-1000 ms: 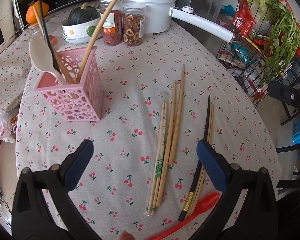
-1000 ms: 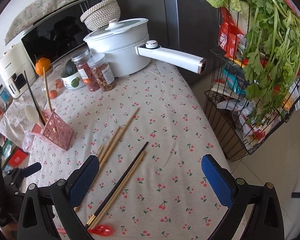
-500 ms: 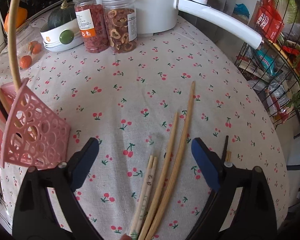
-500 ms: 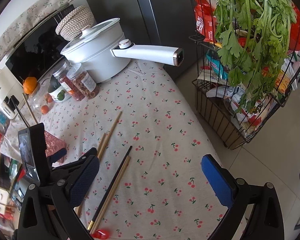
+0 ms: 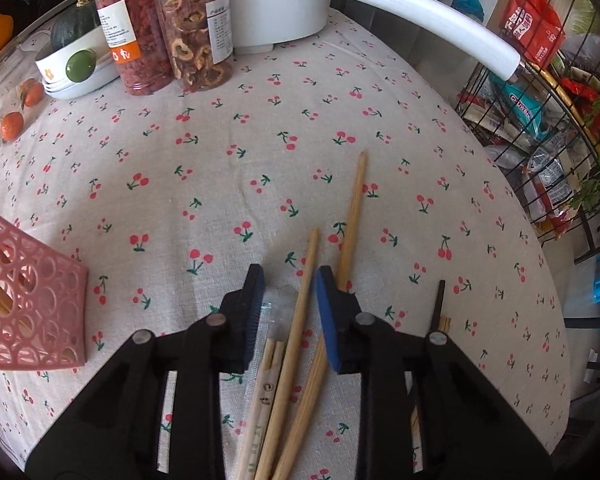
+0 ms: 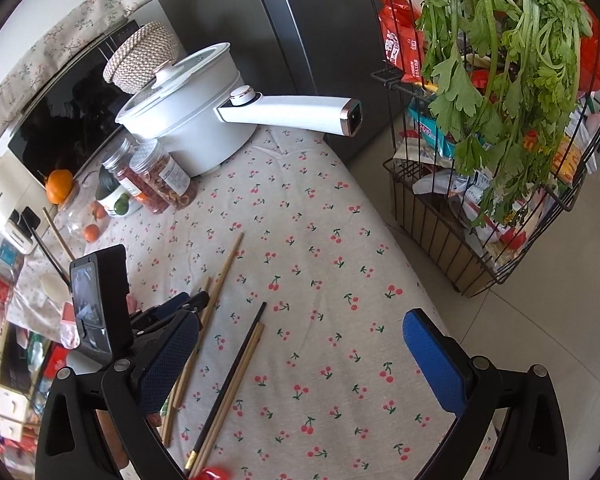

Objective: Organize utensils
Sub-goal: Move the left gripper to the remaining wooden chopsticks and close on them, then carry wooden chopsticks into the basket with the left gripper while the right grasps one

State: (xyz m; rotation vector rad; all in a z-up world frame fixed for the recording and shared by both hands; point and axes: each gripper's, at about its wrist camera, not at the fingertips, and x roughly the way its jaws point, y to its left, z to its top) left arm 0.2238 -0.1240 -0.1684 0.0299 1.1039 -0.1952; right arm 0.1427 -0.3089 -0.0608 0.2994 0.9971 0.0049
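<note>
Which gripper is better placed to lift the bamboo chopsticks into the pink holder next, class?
Left. The left gripper is closing around the bamboo chopsticks, with the pink holder beside it. The right gripper hangs open, away from them.

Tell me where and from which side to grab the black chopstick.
Grip the black chopstick mid-shaft, from above, jaws straddling it crosswise. It lies flat on the cloth tight beside a wooden one, so a pinch will probably take both. The right gripper, open, is nearest.
</note>
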